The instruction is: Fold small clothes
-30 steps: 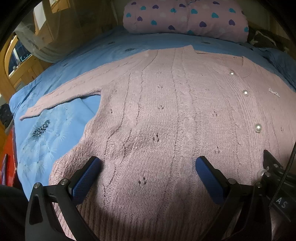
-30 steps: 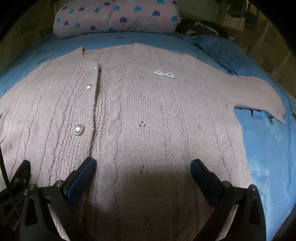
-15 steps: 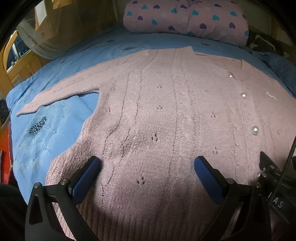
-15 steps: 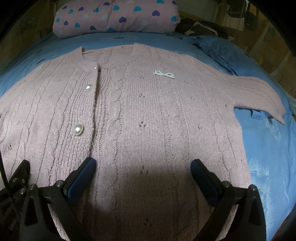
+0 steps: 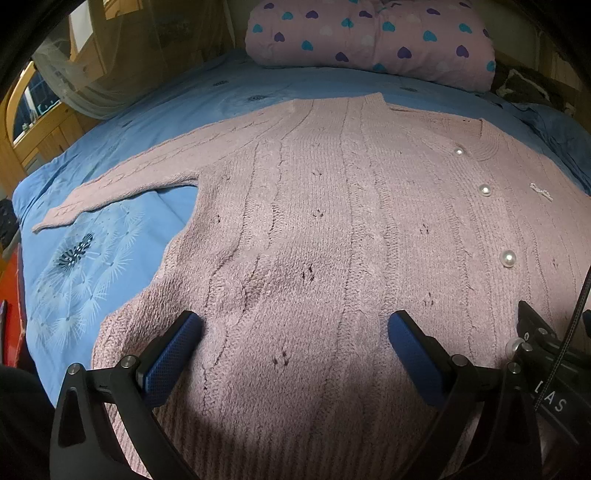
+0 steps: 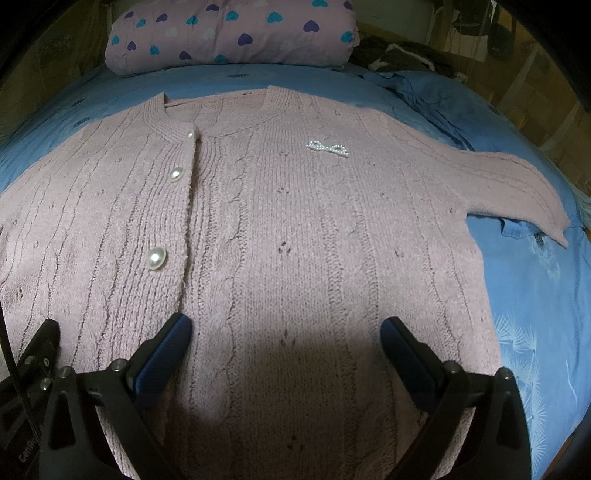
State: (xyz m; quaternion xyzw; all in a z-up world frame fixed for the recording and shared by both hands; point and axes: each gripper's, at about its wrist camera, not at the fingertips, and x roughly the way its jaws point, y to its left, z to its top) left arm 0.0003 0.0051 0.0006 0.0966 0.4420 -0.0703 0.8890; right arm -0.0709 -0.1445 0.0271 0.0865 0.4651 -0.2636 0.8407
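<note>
A pink cable-knit cardigan [image 5: 332, 229] with pearl buttons lies flat, front up, on a blue bedspread [image 5: 110, 206]; it also shows in the right wrist view [image 6: 295, 229]. Its left sleeve [image 5: 122, 181] and right sleeve [image 6: 517, 184] are spread out to the sides. A small beaded bow [image 6: 328, 148] sits on the chest. My left gripper [image 5: 294, 332] is open and empty, over the lower left half of the cardigan. My right gripper [image 6: 286, 332] is open and empty, over the lower right half.
A pink pillow with heart prints [image 5: 373, 37] lies at the head of the bed, also in the right wrist view [image 6: 229, 33]. Dark clothes [image 6: 402, 59] lie beyond it at the right. Wooden furniture [image 5: 40, 125] stands left of the bed.
My left gripper has drifted slightly left and back, so more of the left sleeve and bedspread shows. The right gripper has hardly moved. Both stay open.
</note>
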